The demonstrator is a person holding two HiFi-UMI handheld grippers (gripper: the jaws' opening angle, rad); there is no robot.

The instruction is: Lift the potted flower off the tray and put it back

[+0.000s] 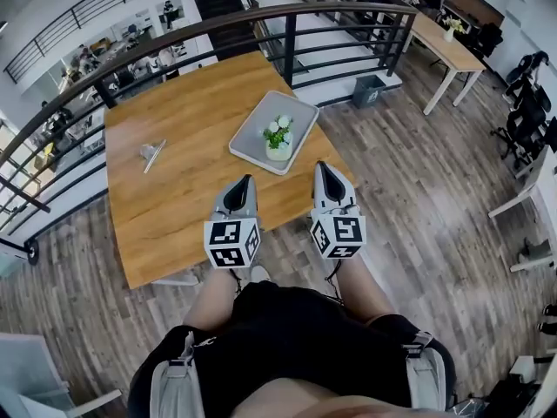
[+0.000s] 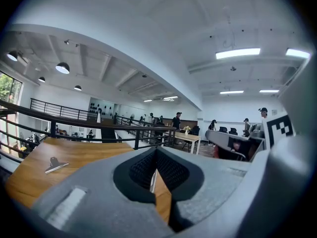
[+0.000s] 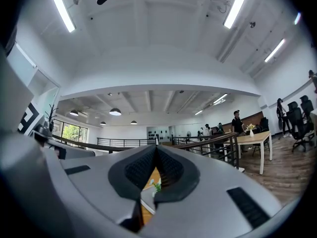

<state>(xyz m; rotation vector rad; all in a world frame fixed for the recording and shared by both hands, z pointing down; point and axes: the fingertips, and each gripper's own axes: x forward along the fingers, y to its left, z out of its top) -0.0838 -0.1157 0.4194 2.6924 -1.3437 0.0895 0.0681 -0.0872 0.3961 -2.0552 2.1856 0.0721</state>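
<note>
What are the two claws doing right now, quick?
Left claw: closed, holding nothing.
Right claw: closed, holding nothing.

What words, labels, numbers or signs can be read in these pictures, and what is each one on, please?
None: no readable word, number or brand shows in any view.
The left gripper and right gripper carry black-and-white square markers: patterns, not letters.
The tray, potted flower and table bear no visible print.

Wooden tabletop point(image 1: 187, 194). Carries one grey tray point(image 1: 259, 127) toward its far right corner and one metal clip point(image 1: 152, 153) at left, well apart.
</note>
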